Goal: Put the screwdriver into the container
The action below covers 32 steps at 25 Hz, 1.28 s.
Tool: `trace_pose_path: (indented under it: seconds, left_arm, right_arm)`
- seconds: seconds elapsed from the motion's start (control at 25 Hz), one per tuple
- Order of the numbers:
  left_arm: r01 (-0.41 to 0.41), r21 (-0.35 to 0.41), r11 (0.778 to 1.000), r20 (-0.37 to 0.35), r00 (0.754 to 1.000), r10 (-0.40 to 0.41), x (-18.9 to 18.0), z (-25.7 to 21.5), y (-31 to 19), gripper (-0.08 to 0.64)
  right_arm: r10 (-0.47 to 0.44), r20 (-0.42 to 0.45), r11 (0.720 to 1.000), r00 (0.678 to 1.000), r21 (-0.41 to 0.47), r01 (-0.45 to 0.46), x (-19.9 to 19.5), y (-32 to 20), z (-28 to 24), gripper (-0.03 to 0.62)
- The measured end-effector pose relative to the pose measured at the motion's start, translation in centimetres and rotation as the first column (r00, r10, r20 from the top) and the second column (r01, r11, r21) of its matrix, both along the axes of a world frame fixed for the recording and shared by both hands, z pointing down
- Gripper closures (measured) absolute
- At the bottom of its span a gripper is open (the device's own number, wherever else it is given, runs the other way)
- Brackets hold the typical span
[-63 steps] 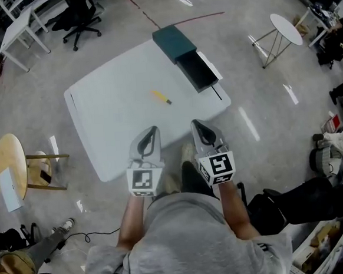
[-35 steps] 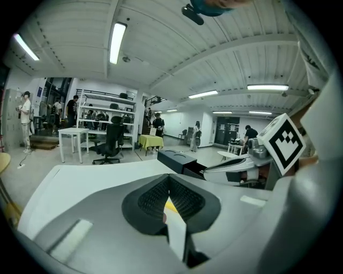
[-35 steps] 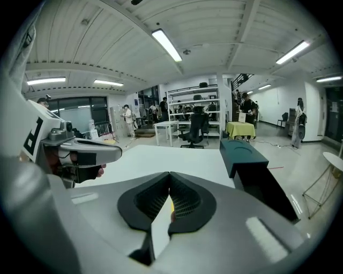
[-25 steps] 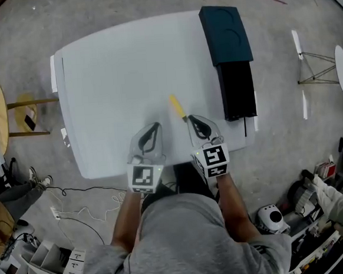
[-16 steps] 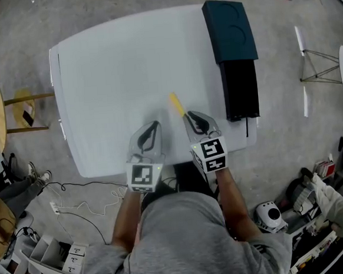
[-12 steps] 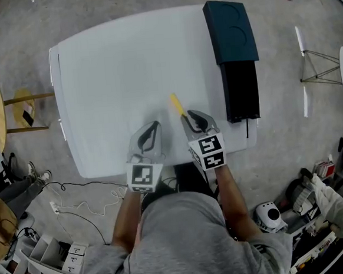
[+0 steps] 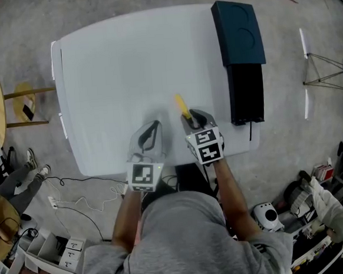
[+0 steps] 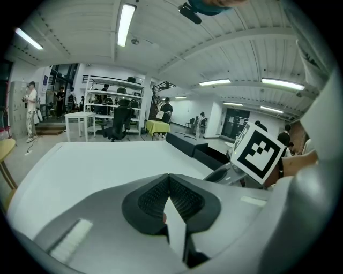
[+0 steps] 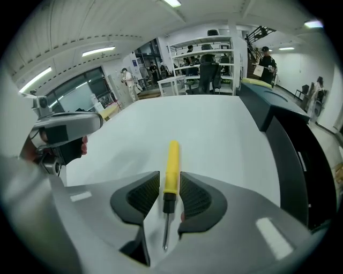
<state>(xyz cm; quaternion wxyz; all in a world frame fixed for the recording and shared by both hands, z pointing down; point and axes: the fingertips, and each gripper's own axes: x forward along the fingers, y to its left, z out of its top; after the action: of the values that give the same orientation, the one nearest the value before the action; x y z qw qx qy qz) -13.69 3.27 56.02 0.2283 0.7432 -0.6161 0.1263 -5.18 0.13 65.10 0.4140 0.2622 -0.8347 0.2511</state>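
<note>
The screwdriver point(image 9: 171, 160) lies flat on the surface point(image 7: 124, 66), yellow handle pointing far and tip near. It sits between the jaws of the right gripper point(image 9: 170, 195), which have just been opening and now stand spread, clear of it. The pads flank the handle's near end, where the thin shaft begins; closing there risks an off-balance pinch, so the tool could pivot or slip when lifted. Pushing down too hard could knock it askew. The left gripper point(image 8: 169, 182) is clenched on nothing. The container point(image 7: 242, 57) stands well apart, far right.
</note>
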Motion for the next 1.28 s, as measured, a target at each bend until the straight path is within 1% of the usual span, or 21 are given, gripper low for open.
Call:
trace_pose_path:
  seconds: [0.08, 0.2, 0.52, 0.72, 0.92, 1.28]
  left_arm:
    - [-0.005, -0.003, 1.0, 0.005, 1.0, 0.005, -0.1, 0.1, 0.1, 0.549]
    - [-0.004, -0.006, 1.0, 0.006, 1.0, 0.004, -0.2, 0.3, 0.2, 0.549]
    - [0.009, 0.01, 1.0, 0.013, 1.0, -0.009, 0.0, -0.2, -0.1, 0.549]
    - [0.008, 0.017, 1.0, 0.027, 1.0, -0.008, 0.1, -0.7, -0.1, 0.549]
    - [0.018, 0.033, 0.999, 0.039, 0.999, -0.019, 0.1, -1.6, -0.3, 0.549]
    - [-0.003, 0.099, 0.995, 0.062, 0.998, -0.004, 1.2, -4.9, -1.5, 0.548]
  right_arm:
    - [-0.003, -0.01, 1.0, 1.0, -0.004, 0.003, -0.1, 0.0, 0.2, 0.475]
    - [-0.002, -0.02, 1.0, 1.0, -0.013, 0.002, 0.0, 0.2, 0.4, 0.505]
    - [0.002, 0.005, 1.0, 1.0, -0.031, -0.002, -0.2, 0.1, 0.5, 0.514]
    - [0.02, 0.026, 0.999, 0.999, -0.03, -0.019, 0.3, 0.0, -0.2, 0.515]
    - [0.043, 0.06, 0.999, 0.997, 0.003, -0.043, 1.0, -0.8, -2.1, 0.515]
    - [0.071, 0.118, 0.993, 0.99, 0.086, -0.082, 2.6, -2.2, -7.0, 0.515]
